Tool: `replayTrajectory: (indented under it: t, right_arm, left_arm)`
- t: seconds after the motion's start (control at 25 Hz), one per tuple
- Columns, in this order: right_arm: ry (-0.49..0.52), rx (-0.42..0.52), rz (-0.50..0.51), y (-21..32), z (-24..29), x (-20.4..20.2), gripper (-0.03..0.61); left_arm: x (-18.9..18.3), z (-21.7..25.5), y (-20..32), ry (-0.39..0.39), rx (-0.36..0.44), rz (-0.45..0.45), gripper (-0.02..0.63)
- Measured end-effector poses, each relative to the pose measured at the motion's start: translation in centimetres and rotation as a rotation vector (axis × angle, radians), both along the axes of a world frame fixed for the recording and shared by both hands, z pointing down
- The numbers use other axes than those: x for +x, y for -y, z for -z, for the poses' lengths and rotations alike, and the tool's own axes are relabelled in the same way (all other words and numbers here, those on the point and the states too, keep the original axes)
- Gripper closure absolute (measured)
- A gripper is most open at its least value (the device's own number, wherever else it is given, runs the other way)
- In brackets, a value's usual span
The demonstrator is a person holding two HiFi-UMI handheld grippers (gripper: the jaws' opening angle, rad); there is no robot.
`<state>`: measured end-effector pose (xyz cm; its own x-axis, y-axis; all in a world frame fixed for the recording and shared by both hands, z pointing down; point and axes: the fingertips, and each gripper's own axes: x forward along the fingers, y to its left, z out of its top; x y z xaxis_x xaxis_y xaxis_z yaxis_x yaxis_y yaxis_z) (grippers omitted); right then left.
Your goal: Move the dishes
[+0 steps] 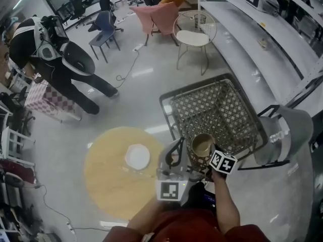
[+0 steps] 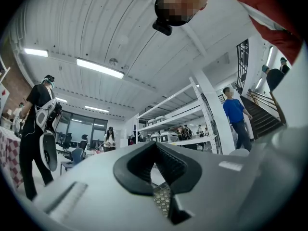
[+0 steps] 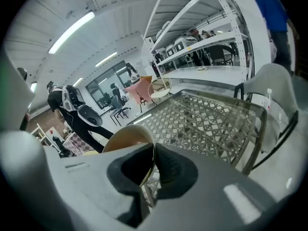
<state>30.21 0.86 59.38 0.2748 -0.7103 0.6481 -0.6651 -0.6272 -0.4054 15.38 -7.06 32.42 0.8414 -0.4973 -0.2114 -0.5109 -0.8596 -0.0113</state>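
Note:
A tan cup (image 1: 203, 145) with a pale inside hangs over the near edge of the glass-topped lattice table (image 1: 217, 110). My right gripper (image 1: 206, 161) is shut on its rim. In the right gripper view the rim of the cup (image 3: 127, 141) runs between the two dark pads (image 3: 175, 165), with the lattice table (image 3: 207, 119) beyond. A white dish (image 1: 137, 157) sits on the round wooden table (image 1: 108, 185) to the left. My left gripper (image 1: 175, 154) hovers between the dish and the cup. Its tips meet in the left gripper view (image 2: 155, 146) with nothing held.
A grey chair (image 1: 285, 135) stands right of the lattice table. A person in black (image 1: 55, 59) stands at the back left. Long white shelves (image 1: 262, 39) run along the right. A round white stool (image 1: 194, 37), pink chairs (image 1: 159, 16) and a blue chair (image 1: 103, 29) stand further back.

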Motion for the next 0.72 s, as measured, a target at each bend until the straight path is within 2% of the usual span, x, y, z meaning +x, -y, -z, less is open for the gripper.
replayTrajectory:
  t: [0.72]
  right_arm:
    - [0.078,-0.112,-0.041,0.3,-8.8,3.8,0.56]
  left_arm:
    - [4.8,-2.2,0.9,0.03,0.009,0.033,0.606]
